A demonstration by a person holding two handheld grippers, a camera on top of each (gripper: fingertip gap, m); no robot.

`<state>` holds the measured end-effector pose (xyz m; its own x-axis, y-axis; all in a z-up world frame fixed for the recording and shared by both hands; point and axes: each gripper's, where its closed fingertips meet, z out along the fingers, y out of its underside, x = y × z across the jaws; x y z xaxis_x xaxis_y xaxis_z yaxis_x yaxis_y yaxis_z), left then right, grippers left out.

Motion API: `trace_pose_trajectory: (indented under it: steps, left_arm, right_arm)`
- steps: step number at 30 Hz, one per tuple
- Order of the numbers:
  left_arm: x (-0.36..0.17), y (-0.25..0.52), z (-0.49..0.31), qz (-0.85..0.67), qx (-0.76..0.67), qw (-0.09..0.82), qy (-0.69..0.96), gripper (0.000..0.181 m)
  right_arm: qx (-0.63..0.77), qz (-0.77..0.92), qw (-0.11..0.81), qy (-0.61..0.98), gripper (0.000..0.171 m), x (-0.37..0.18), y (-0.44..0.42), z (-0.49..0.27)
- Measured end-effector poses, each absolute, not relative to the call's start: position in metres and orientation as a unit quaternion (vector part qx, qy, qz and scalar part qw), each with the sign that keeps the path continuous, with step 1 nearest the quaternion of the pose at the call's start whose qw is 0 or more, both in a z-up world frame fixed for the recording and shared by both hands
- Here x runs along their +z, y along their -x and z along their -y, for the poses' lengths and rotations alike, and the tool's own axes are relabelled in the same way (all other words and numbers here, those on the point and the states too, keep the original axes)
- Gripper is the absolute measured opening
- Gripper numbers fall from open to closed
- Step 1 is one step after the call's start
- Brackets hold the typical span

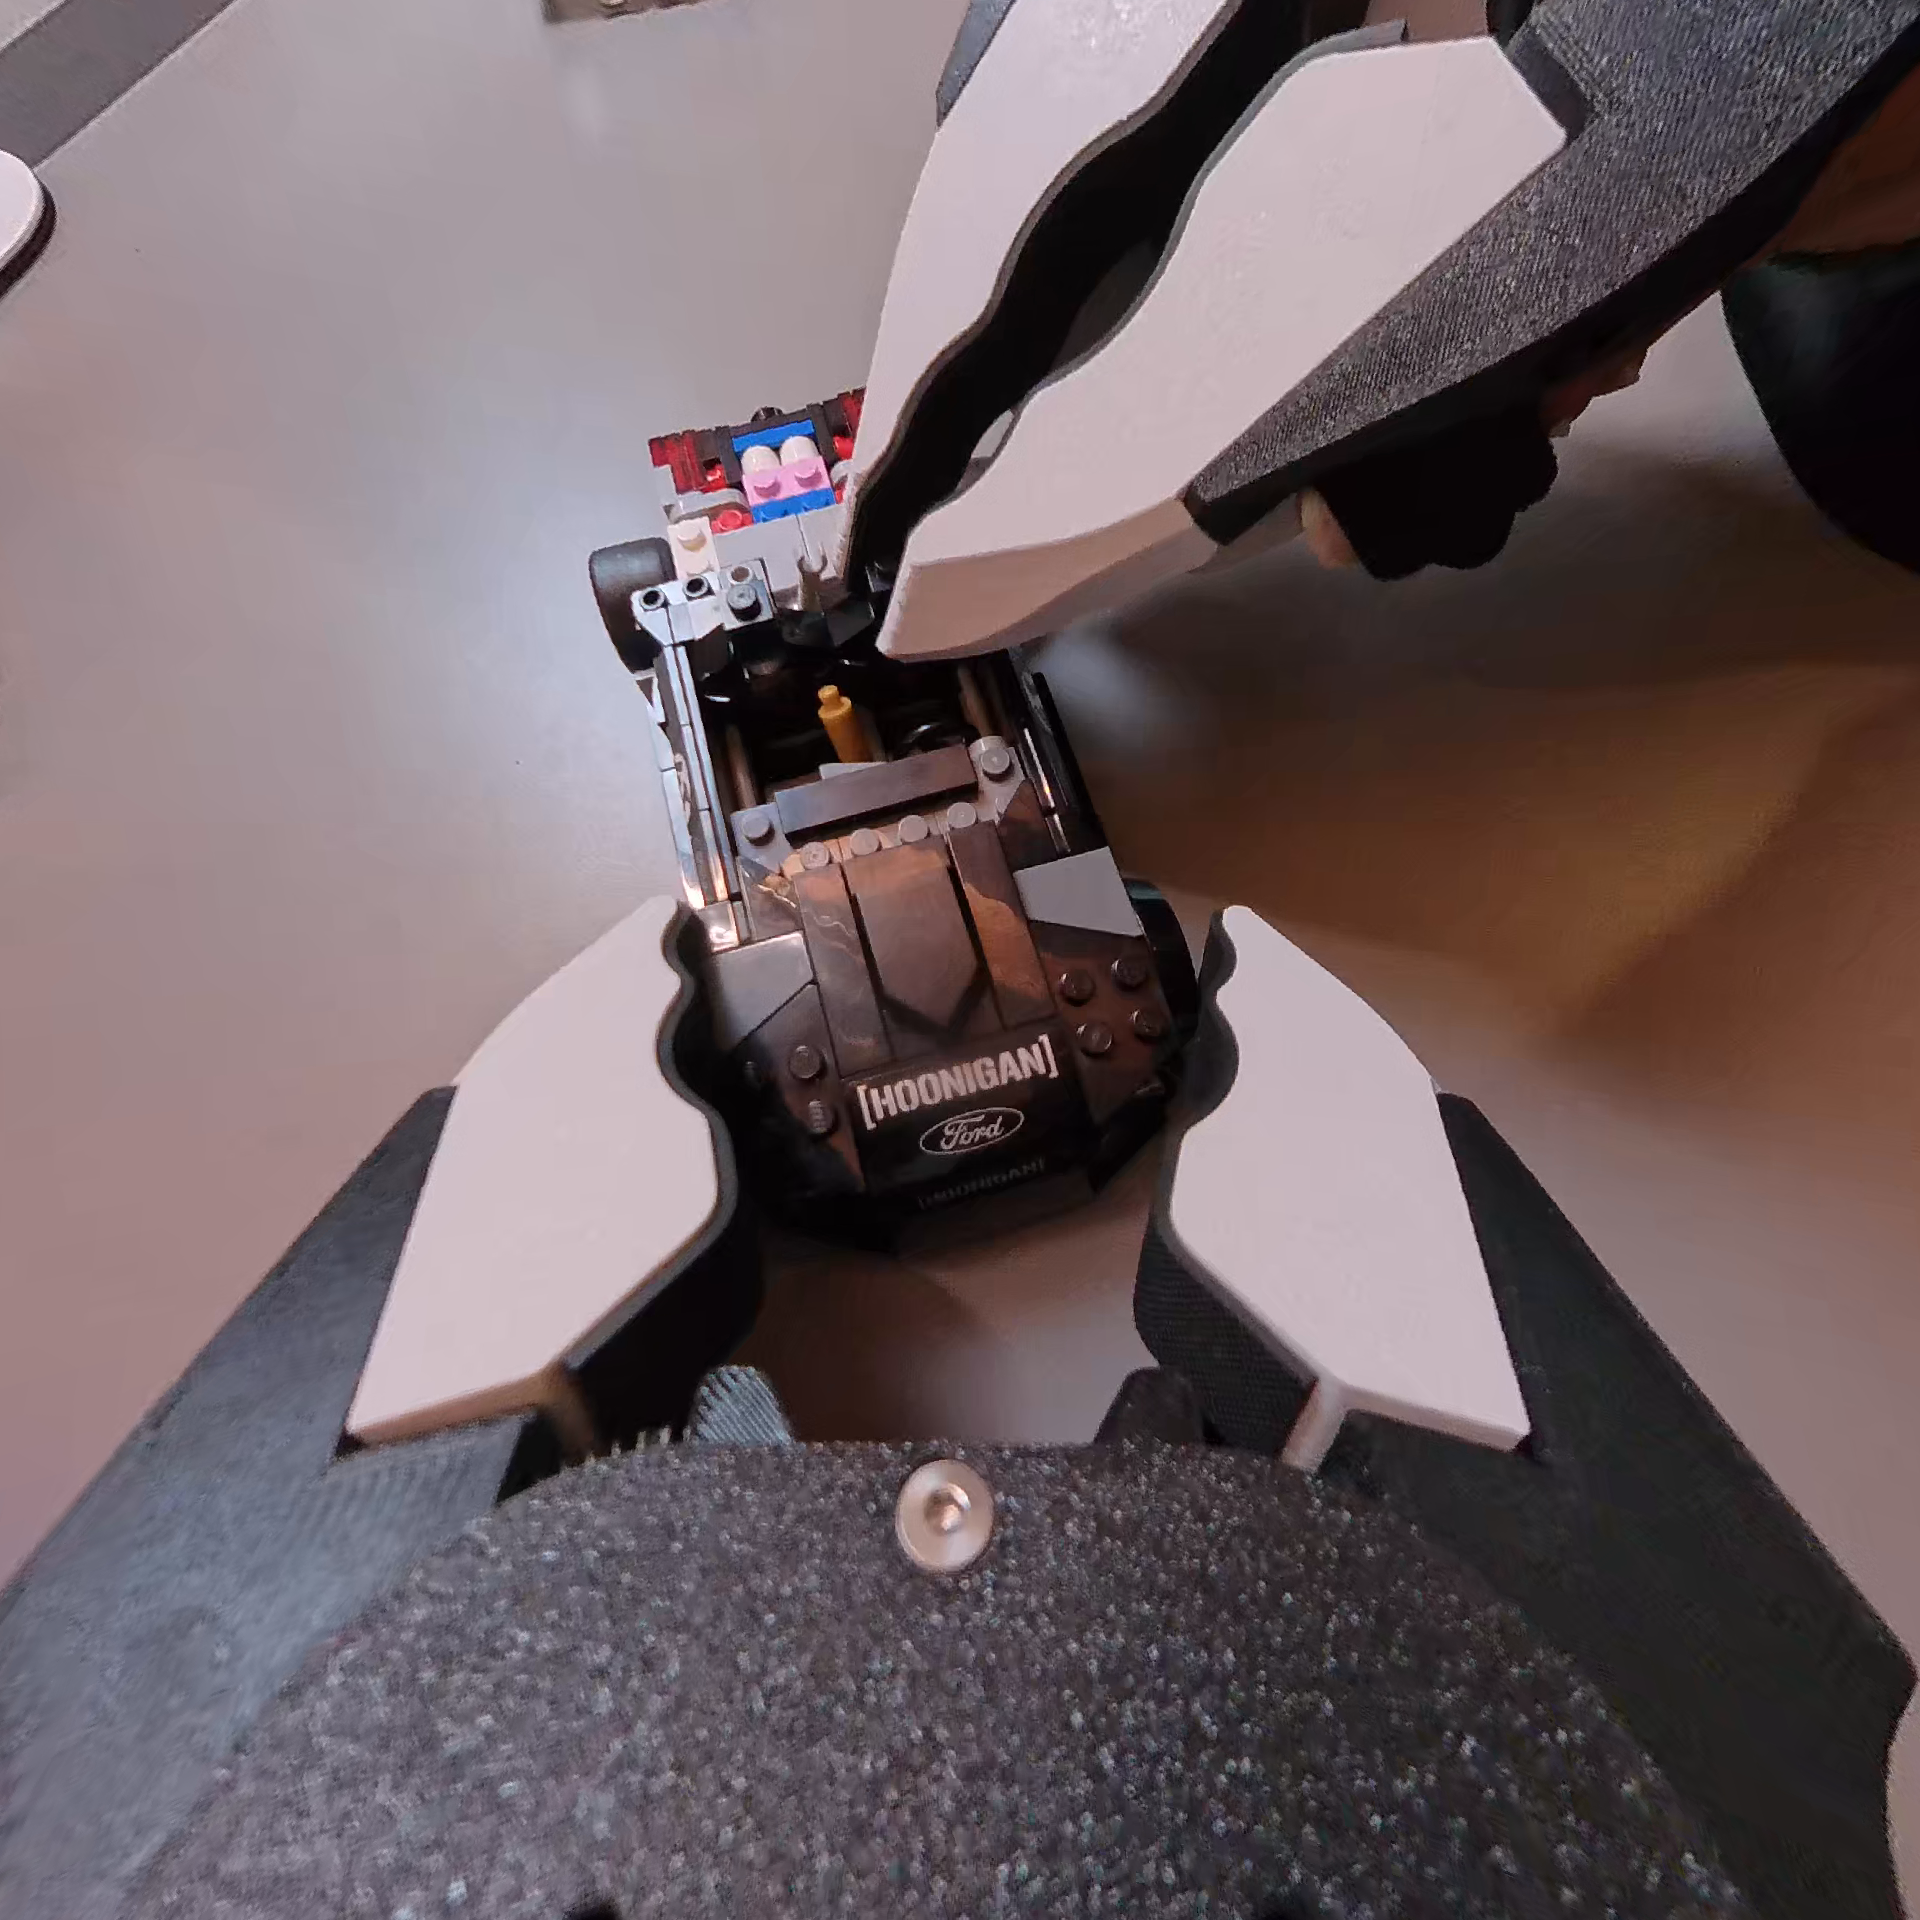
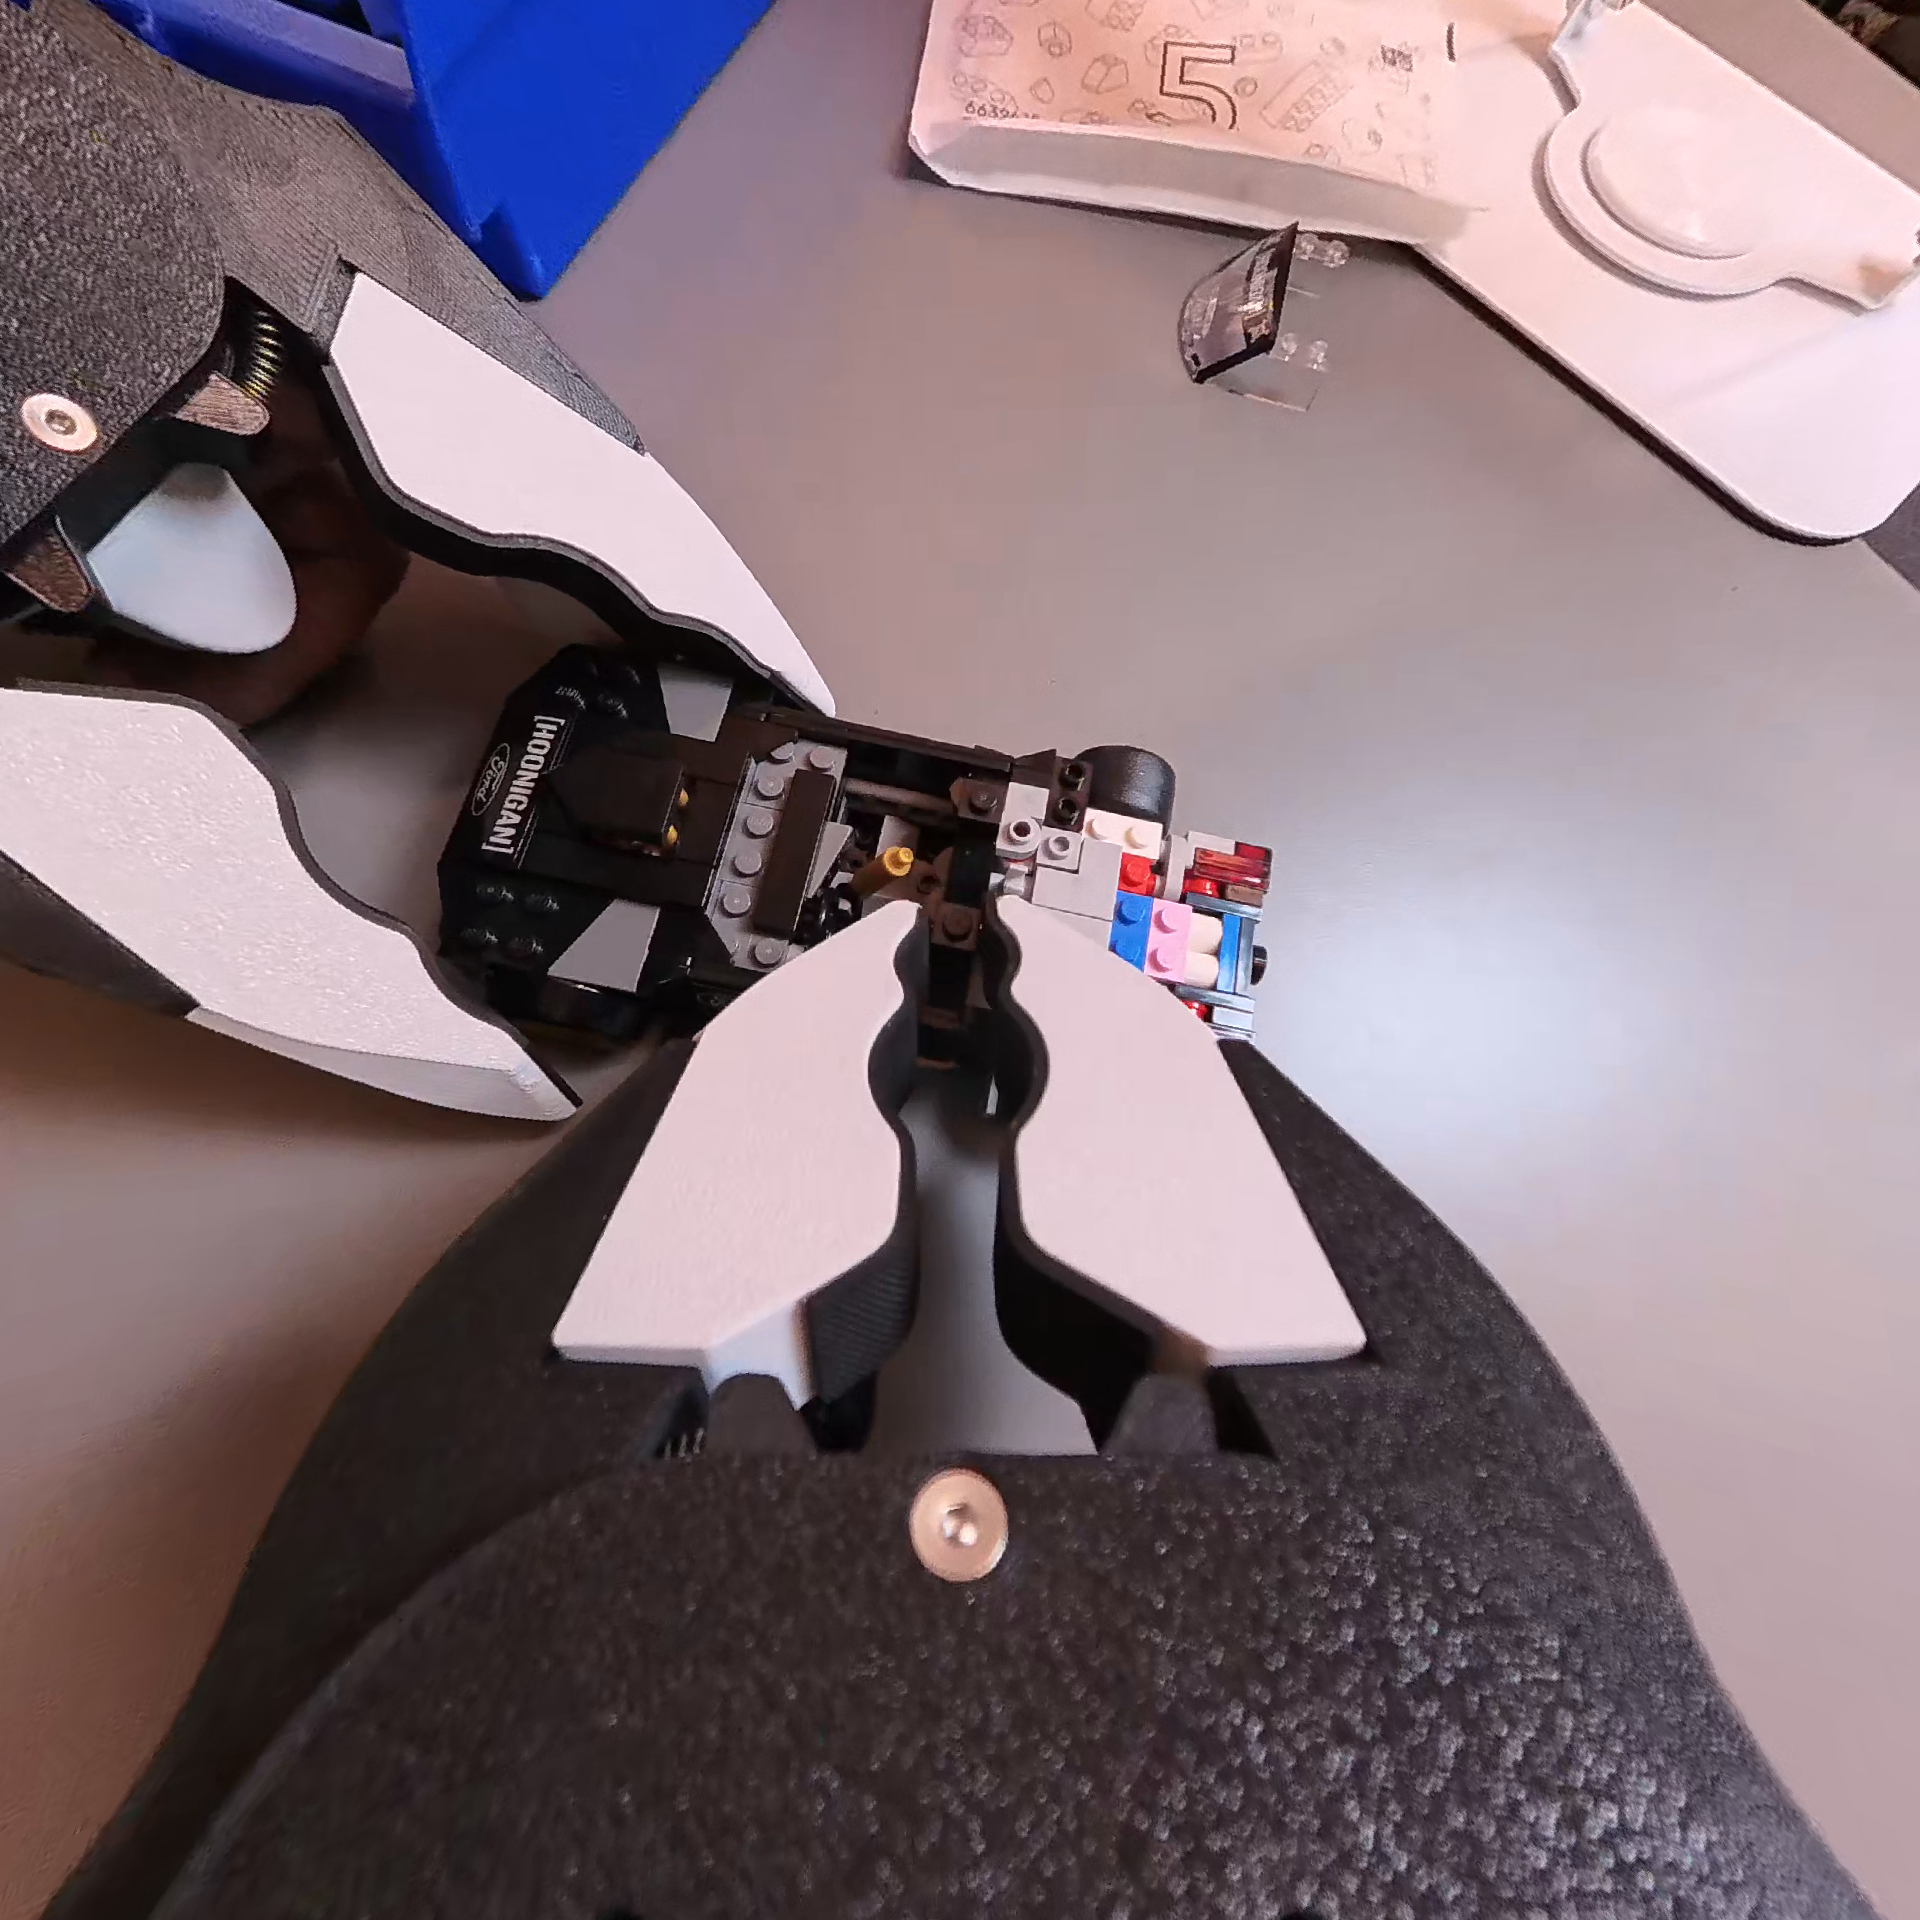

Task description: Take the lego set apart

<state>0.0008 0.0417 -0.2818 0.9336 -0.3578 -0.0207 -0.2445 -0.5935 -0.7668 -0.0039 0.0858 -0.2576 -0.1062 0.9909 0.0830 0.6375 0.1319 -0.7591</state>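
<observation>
One lego car (image 1: 904, 914) sits at the centre of the left wrist view on the grey table (image 1: 312, 520), its black nose with the white-lettered sticker toward the bottom of the frame, its roof gone and the cabin open. The left gripper (image 1: 951, 940) has its two white fingers spread wide, one along each side of the car's nose; they appear to press its flanks, though contact on the right-hand side is hard to confirm. The right gripper (image 2: 956, 904), seen at the centre of its own view, has its fingers drawn nearly together, pinching a narrow black piece (image 2: 954, 935) standing in the cabin just behind a single yellow peg (image 2: 891, 864). In the left view that same gripper comes in from the upper right, tips down on the cabin's rear edge. At the car's tail one blue, one pink and several red and white bricks are exposed, with one black wheel (image 2: 1132, 779) showing beside them. In the upper right of the right view lie one loose dark windscreen part (image 2: 1242, 307), one printed paper bag (image 2: 1195, 94) and a white moulded tray (image 2: 1714, 343); a blue bin (image 2: 540, 114) fills the upper left.
</observation>
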Motion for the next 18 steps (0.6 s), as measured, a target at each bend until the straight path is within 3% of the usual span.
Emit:
trace_pose_trajectory:
  steps: [18]
  left_arm:
    - [-0.2817, -0.0009, -0.0421, -0.17, -0.07, 0.418, 0.89, 0.089]
  right_arm:
    - [0.312, 0.663, 0.315, 0.603, 0.009, -0.2567, 0.0032, -0.0859]
